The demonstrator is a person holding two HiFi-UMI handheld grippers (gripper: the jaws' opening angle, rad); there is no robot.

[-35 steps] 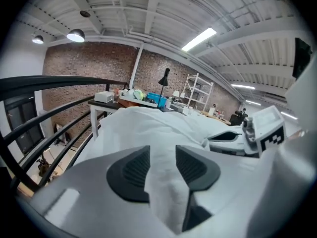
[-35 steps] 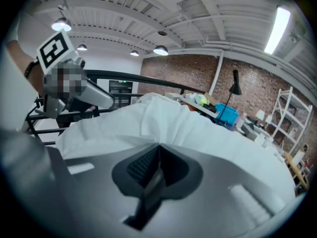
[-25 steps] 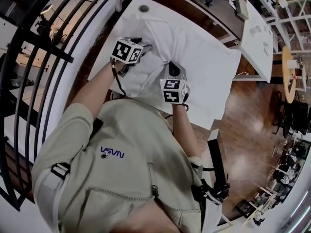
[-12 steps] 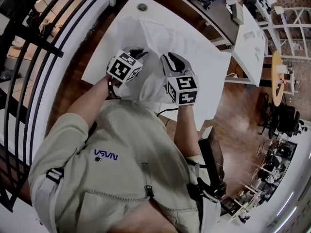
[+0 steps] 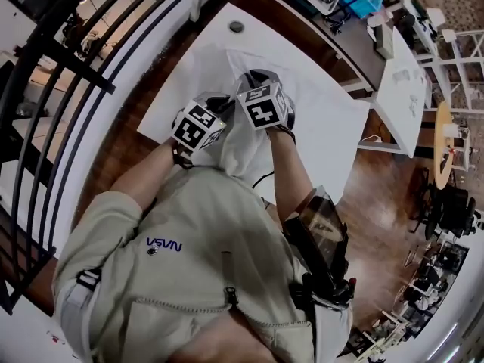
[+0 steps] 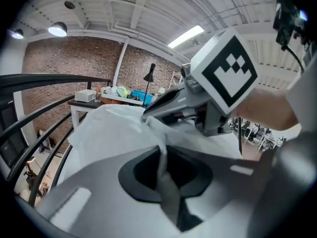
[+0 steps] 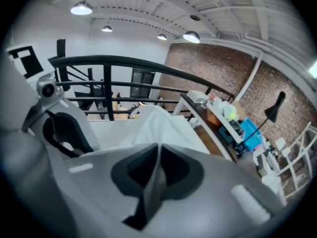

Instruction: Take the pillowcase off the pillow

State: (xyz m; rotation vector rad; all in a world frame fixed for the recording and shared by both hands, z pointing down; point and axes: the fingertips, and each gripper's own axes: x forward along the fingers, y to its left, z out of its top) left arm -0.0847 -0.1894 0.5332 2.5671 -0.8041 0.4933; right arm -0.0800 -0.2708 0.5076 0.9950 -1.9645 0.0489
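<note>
Left gripper view: left claw (image 6: pixel 161 151) is clamped on a fold of the white cloth pillowcase (image 6: pixel 109 128), heaped on the white desk (image 5: pixel 333 150). Right claw (image 7: pixel 157 151) has just been closing onto it too. Thin pinches could slip, or snag the pillow inside.

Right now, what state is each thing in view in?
left gripper: jaws just closed, shut on the pillowcase.
right gripper: jaws just closing, nearly together; grip unclear.
pillowcase: near end bunched and lifted, rest lying on the table.
</note>
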